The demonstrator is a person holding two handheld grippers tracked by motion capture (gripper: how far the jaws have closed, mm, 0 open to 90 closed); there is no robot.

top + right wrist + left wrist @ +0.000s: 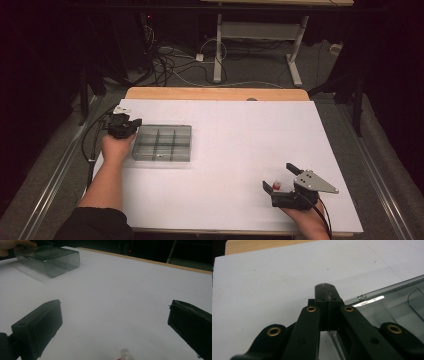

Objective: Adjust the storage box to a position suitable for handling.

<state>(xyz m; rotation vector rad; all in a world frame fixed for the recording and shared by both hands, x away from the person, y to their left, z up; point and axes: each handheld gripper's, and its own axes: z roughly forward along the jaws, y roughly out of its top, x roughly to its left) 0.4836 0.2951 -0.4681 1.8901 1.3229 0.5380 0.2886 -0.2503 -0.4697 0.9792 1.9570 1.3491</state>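
A smoky translucent compartment box [162, 143] lies on the left part of the white table [240, 130]. My left gripper [126, 126] sits at the box's far left corner with its jaws pressed together; in the left gripper view the shut left gripper [325, 287] shows nothing between its jaws, and the box rim [387, 290] runs just to their right. My right gripper [277, 175] stands open near the front right. A tiny clear and red piece [276, 186] lies on the table between its jaws. In the right gripper view that piece [126, 354] is low between the wide-open right gripper [115, 308].
The box [50, 260] also appears far off in the right gripper view, with a hand [12, 243] beside it. A wooden table edge [215, 93] runs along the back. Behind it are desk legs [217, 50] and cables on the floor.
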